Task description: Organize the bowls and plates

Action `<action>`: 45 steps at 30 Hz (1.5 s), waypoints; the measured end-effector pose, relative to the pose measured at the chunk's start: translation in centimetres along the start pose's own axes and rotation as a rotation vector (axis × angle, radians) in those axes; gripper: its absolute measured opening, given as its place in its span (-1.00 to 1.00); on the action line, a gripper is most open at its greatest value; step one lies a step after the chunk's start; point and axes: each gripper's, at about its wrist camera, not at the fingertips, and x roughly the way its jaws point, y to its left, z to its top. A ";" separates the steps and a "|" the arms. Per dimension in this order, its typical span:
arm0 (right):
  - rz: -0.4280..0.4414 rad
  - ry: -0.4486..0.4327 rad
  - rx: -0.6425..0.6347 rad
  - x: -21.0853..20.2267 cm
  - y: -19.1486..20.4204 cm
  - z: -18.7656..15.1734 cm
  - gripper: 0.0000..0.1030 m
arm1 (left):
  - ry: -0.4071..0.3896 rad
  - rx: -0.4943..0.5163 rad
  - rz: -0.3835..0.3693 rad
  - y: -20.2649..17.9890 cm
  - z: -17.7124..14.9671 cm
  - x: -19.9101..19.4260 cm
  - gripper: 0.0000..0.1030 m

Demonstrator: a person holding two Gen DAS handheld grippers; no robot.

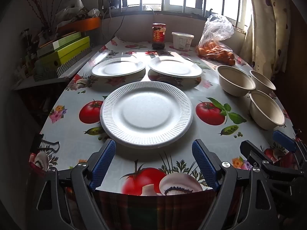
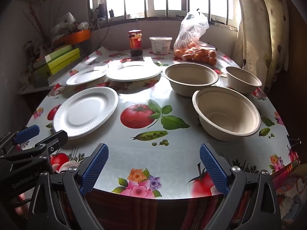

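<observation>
Three white foam plates lie apart on the table: a near plate (image 1: pixel 146 113) (image 2: pixel 86 111), a far left plate (image 1: pixel 118 69) (image 2: pixel 86 76) and a far right plate (image 1: pixel 175 66) (image 2: pixel 133 72). Three beige bowls stand upright on the right: a near bowl (image 2: pixel 227 112) (image 1: pixel 266 109), a far left bowl (image 2: pixel 190 78) (image 1: pixel 235 80) and a far right bowl (image 2: pixel 243 79) (image 1: pixel 262 80). My left gripper (image 1: pixel 154 149) is open and empty, just short of the near plate. My right gripper (image 2: pixel 154 153) is open and empty over the front edge, left of the near bowl.
A sauce jar (image 1: pixel 158 36), a white tub (image 1: pixel 182 40) and a bag of oranges (image 1: pixel 215 38) stand at the table's far end under the window. Green boxes (image 1: pixel 63 53) are stacked on a side shelf at the left. A binder clip (image 1: pixel 48 143) grips the tablecloth's front left edge.
</observation>
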 end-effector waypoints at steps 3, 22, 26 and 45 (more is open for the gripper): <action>0.001 0.002 -0.001 -0.1 0.0 0.0 0.89 | -0.001 0.000 -0.001 0.0 0.0 0.0 0.60; 0.005 0.005 0.006 0.4 -0.3 0.1 0.89 | 0.007 -0.021 0.009 0.5 0.2 0.3 0.60; 0.006 0.004 0.006 0.3 -0.3 0.2 0.89 | 0.010 -0.019 0.006 0.5 0.2 0.4 0.60; 0.007 0.005 0.010 0.4 -0.3 0.2 0.89 | 0.009 0.008 0.017 0.1 0.3 0.5 0.60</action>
